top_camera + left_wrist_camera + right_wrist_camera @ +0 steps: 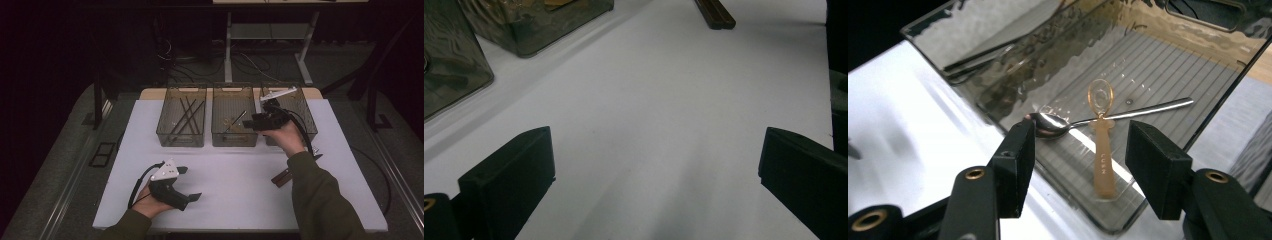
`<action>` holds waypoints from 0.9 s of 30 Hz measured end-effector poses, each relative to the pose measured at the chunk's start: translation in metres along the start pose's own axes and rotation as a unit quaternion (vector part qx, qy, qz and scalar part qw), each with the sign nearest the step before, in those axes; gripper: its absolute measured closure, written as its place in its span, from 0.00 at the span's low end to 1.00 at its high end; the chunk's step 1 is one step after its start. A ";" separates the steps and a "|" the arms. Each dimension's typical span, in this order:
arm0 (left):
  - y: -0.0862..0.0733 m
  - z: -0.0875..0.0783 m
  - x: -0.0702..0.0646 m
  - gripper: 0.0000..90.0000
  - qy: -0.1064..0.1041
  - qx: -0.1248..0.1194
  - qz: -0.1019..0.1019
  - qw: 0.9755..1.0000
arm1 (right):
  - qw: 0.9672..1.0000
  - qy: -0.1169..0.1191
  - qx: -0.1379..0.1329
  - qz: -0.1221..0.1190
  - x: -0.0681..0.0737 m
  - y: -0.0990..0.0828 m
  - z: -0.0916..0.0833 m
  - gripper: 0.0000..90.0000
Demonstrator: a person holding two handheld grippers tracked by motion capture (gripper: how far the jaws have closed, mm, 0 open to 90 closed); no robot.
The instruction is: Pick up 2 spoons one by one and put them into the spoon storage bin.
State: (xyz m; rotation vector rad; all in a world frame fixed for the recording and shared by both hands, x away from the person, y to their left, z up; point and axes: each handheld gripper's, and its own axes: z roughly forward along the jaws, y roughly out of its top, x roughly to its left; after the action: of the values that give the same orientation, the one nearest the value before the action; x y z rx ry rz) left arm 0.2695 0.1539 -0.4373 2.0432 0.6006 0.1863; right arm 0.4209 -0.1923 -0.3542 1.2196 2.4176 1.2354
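Two spoons, steel (pixel 1108 116) and amber (pixel 1101 150), lie in the middle bin (pixel 1168 165); both tools (pixel 1078 150) (pixel 654 165) open, empty.

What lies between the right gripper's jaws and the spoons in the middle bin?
Nothing: in the right gripper view the right gripper hangs open above the amber spoon and metal spoon in the bin.

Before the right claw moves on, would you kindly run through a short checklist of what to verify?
1. Right claw empty, jaws apart: ok.
2. Metal spoon lying in the middle bin: ok.
3. Gold spoon flat on that bin's floor, metal spoon's handle crossing it: ok.
4. Left claw open, nothing between its jaws, over bare table: ok.
5. Brown sticks remaining on the table beside the right sleeve: ok.
6. Whether the right sleeve touches those sticks: cannot tell.
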 end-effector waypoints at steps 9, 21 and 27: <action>0.000 0.000 0.000 0.00 0.000 0.003 0.002 1.000 | 1.000 0.002 -0.013 -0.023 0.005 -0.019 -0.026 0.55; 0.000 -0.001 0.001 0.00 0.001 0.004 0.002 1.000 | 1.000 -0.008 0.005 -0.029 0.009 -0.064 -0.046 0.74; 0.000 0.000 0.001 0.00 0.000 0.008 0.005 1.000 | 0.999 -0.022 0.018 -0.028 0.004 -0.084 -0.054 0.84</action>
State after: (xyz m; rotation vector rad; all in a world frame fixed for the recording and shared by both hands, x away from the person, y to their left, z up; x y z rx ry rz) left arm 0.2702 0.1541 -0.4377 2.0611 0.5940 0.1890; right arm 0.3432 -0.2495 -0.3804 1.1664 2.4360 1.1423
